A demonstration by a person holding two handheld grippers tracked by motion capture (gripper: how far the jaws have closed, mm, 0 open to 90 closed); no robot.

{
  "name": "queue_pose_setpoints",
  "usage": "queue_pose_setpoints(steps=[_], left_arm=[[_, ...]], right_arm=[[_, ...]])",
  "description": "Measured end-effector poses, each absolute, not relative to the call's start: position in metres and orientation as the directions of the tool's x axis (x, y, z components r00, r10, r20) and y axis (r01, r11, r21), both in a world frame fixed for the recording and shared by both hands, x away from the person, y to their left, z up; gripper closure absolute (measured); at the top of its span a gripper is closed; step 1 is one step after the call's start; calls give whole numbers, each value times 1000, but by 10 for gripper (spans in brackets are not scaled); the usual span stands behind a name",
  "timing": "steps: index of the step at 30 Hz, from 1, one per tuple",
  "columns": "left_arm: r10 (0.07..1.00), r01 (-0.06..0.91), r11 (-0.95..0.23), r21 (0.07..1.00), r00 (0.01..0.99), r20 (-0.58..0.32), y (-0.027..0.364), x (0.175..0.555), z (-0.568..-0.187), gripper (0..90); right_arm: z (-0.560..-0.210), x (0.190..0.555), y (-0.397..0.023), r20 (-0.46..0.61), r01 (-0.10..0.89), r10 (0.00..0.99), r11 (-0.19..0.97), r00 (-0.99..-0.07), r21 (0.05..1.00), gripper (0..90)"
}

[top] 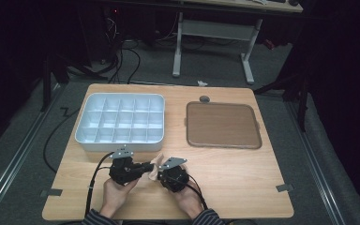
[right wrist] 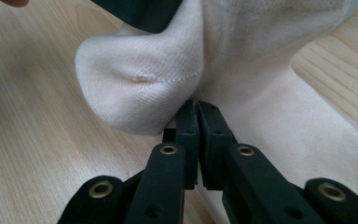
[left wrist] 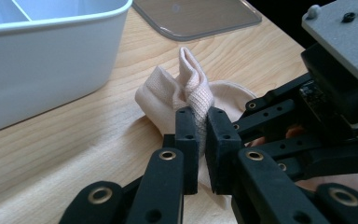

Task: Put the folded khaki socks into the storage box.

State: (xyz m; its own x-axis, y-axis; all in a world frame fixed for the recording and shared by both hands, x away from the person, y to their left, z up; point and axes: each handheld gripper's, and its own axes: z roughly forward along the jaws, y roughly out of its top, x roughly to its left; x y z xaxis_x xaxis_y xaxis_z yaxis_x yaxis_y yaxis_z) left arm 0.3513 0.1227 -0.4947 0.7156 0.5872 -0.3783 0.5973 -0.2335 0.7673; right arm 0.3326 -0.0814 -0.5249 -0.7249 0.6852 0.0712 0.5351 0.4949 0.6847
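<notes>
From the high view, a wooden table (top: 243, 178) carries a white compartment tray (top: 121, 123) at the rear left and a brown lid (top: 222, 125) at the rear right, the two well apart. At the near edge a person's two hands come in from the bottom. The left gripper (top: 146, 166) lies level and points to the right; the right gripper (top: 161, 174) sits just beside it, and a small pale sock (top: 155, 168) is bunched between the two, close in front of the tray. Striped sleeves show at the bottom edge, and a dark cable trails from each gripper toward the person.

In the left gripper view, the left gripper (left wrist: 202, 135) has its two black jaws brought together on a raised fold of the beige sock (left wrist: 186, 91), the ribbed cloth pinched between the pads and standing up above them. The rest of the sock lies on the wood beneath. The white tray's wall (left wrist: 42, 70) stands to the left, and the lid's corner (left wrist: 191, 18) lies beyond. The other gripper's black body and grey plate crowd in from the right, next to the sock.

In the right gripper view, the right gripper (right wrist: 196, 112) has its jaws closed nearly flush, their tips nipping the underside of the sock (right wrist: 140, 79), whose rounded seamed end bulges to the left above the tabletop while more of the cloth spreads down to the right
</notes>
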Motion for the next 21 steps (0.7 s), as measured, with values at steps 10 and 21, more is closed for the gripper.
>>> queue_pose_setpoints(steps=[10,21], left_arm=[[609,604,-280,746,713,-349,121,354,-496,849],[625,598,-283,750,708,-329,119,346,-495,849]], right_arm=[[-502,326,-98,43,514,716,457,-697,726,795],[-488,322,-155,-8,539,839,356,-544,763,687]])
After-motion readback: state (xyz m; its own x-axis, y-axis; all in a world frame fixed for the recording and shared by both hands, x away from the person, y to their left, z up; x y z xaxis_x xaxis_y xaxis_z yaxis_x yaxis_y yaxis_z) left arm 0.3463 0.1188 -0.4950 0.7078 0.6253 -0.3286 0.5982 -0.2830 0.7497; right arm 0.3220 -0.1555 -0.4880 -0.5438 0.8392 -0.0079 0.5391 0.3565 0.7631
